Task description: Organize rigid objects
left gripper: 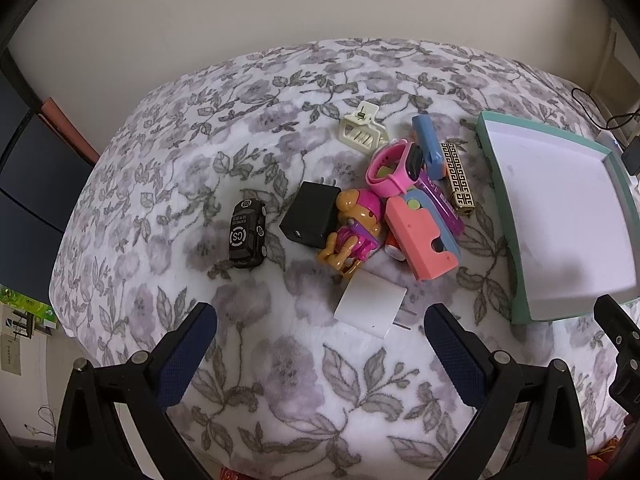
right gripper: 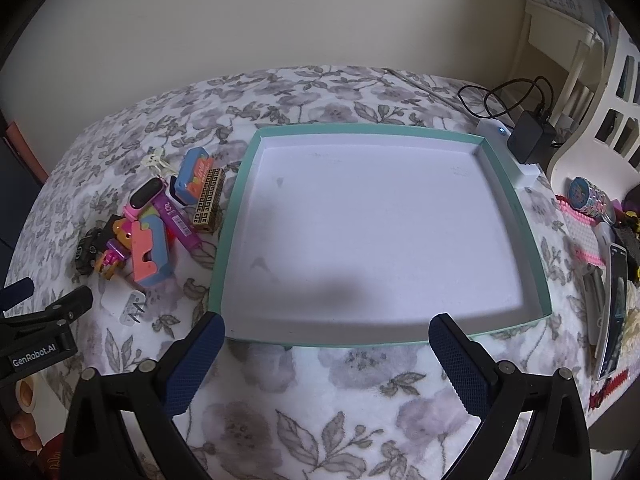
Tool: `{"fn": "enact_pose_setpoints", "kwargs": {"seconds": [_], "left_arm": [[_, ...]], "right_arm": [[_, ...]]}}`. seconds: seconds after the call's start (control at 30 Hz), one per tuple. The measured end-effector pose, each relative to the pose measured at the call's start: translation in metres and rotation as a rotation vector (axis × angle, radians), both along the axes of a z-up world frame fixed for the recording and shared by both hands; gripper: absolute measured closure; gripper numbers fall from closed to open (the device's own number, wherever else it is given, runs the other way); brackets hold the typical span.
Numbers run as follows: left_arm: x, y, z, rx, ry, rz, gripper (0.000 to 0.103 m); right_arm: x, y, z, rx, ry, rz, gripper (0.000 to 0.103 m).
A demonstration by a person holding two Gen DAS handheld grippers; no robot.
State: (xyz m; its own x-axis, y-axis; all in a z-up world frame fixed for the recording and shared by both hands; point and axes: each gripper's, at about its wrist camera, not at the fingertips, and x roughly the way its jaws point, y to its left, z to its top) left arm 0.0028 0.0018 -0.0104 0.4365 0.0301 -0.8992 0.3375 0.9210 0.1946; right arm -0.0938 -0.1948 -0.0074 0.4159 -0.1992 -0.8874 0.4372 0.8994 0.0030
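1. I see the teal-rimmed tray on the floral blanket, its white floor bare.
2. Left of it, on the blanket, the toy pile with the white charger nearest.
3. My left gripper and right gripper both hang spread apart, holding nothing.

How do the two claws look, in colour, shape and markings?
Both the left claw and the right claw have black angular frames with silver screws and dark blue textured fingertips. One black body reads "GenRobot.AI" in white.
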Motion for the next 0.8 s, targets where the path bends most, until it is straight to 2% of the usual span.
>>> {"fn": "enact_pose_setpoints", "kwargs": {"seconds": [0.8], "left_arm": [[0.0006,-0.0004,-0.0029,0.007,0.012,-0.002,0.000]], "right_arm": [[-0.0005,-0.0012,-0.0009,0.001,0.004,-0.001,0.000]]}}
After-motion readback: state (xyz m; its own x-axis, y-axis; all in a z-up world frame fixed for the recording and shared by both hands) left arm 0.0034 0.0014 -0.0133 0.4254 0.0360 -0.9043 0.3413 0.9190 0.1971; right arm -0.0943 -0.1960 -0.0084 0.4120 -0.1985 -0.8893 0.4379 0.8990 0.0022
